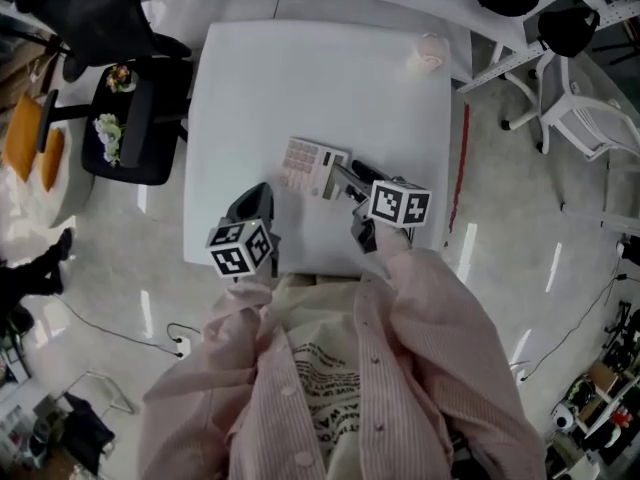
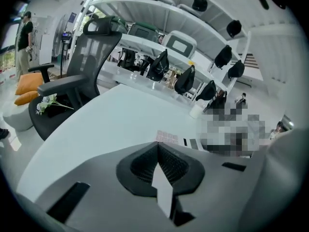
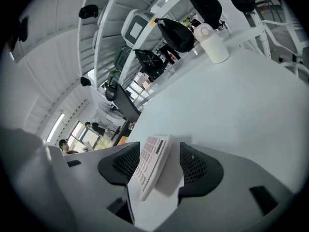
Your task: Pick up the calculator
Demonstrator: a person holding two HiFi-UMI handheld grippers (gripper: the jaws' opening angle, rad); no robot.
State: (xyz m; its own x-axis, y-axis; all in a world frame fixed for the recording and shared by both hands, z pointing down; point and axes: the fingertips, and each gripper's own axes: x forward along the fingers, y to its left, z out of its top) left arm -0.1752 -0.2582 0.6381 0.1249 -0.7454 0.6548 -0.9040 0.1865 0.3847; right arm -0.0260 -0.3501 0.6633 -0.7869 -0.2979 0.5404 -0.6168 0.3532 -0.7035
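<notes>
Right now, noted: my right claw (image 1: pixel 345 176) was clamped on the calculator (image 1: pixel 312 166), just below the middle of the head view. In the right gripper view the calculator (image 3: pixel 153 166) stood on edge between that claw's (image 3: pixel 159 151) black ribbed pads, key face turned toward the pad on the left of the frame, its near end deep in the jaws. Whether its far end touched the table (image 1: pixel 300 78), I could not tell.

My left claw (image 1: pixel 255 200) hung over the table's near edge, lower left of the calculator and apart from it. In the left gripper view the claw (image 2: pixel 158 146) was clenched, pad tips meeting, with nothing between them. The calculator's pink keys (image 2: pixel 166 137) showed just past its tips.

A white cup (image 1: pixel 428 53) stood at the table's upper right corner, well apart from both claws. A black chair (image 1: pixel 140 118) sat at the table's left side, with a bunch of flowers (image 1: pixel 108 133) on its seat.
</notes>
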